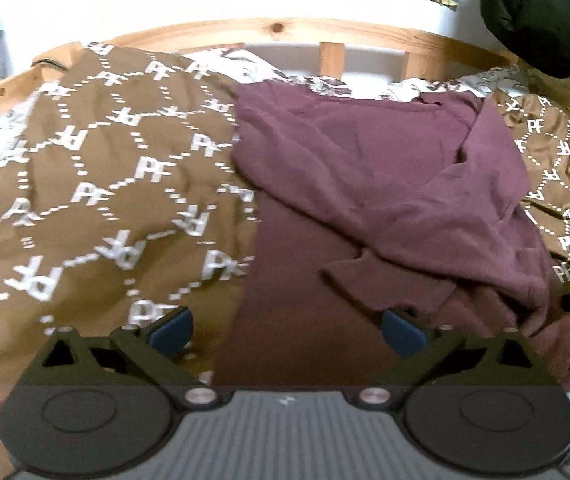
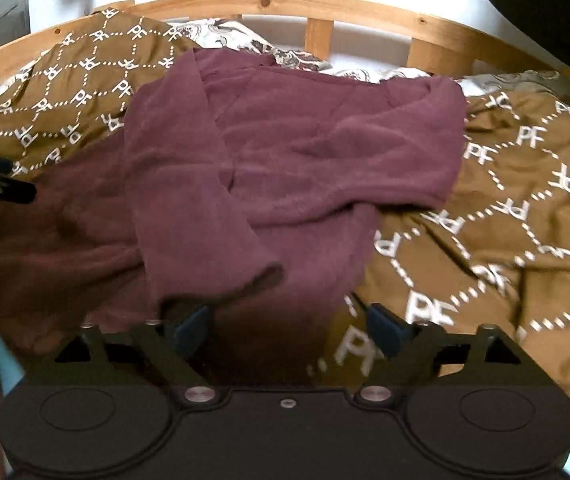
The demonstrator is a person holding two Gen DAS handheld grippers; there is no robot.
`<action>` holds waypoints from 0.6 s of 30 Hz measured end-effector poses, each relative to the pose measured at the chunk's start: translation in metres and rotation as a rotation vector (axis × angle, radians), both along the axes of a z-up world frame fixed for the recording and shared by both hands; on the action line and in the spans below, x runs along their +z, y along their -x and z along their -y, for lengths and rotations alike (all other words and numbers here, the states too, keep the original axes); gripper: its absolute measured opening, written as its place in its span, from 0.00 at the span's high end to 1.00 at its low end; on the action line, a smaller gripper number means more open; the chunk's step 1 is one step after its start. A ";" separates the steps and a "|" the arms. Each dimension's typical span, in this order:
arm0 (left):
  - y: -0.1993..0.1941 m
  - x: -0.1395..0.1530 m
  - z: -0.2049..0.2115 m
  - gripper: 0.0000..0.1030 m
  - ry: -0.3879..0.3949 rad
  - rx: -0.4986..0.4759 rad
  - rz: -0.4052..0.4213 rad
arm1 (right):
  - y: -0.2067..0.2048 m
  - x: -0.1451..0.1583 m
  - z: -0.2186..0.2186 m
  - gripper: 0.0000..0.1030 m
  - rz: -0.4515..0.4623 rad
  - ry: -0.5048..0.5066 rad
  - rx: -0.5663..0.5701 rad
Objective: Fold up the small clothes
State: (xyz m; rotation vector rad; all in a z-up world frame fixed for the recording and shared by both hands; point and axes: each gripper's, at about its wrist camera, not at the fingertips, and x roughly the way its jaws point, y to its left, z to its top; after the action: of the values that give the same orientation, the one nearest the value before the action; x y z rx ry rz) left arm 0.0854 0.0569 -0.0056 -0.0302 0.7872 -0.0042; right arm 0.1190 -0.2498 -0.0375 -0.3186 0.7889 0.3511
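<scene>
Nearest me, my left gripper (image 1: 287, 330) is spread wide with nothing between its blue pads (image 1: 171, 328); its right pad sits at the maroon shirt's (image 1: 365, 168) lower hem. My right gripper (image 2: 289, 328) is likewise parted and empty, low over the same shirt (image 2: 285, 152). The shirt lies rumpled across the middle of both frames on a brown "PF" patterned bedspread (image 1: 97, 184), one sleeve (image 2: 189, 200) folded across its body. A wooden bed rail (image 2: 285, 4) curves along the top.

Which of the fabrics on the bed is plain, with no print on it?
The maroon garment lying on top. The brown bedspread carries white PF lettering, and the white sheet behind has a dark pattern.
</scene>
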 end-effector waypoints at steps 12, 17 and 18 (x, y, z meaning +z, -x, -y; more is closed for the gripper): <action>0.005 -0.002 -0.024 0.01 0.011 0.104 -0.046 | 0.066 0.017 -0.015 0.01 0.001 0.169 0.273; 0.007 -0.006 -0.018 0.01 0.015 0.079 -0.051 | 0.067 0.006 -0.020 0.01 0.006 0.217 0.245; 0.009 -0.006 -0.017 0.01 0.022 0.058 -0.045 | 0.064 0.004 -0.019 0.01 -0.005 0.201 0.225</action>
State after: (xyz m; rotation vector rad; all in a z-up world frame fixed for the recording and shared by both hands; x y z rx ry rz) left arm 0.0765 0.0736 -0.0112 -0.0738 0.8310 0.0430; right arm 0.0553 -0.2305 -0.0338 -0.5983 0.7973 0.4845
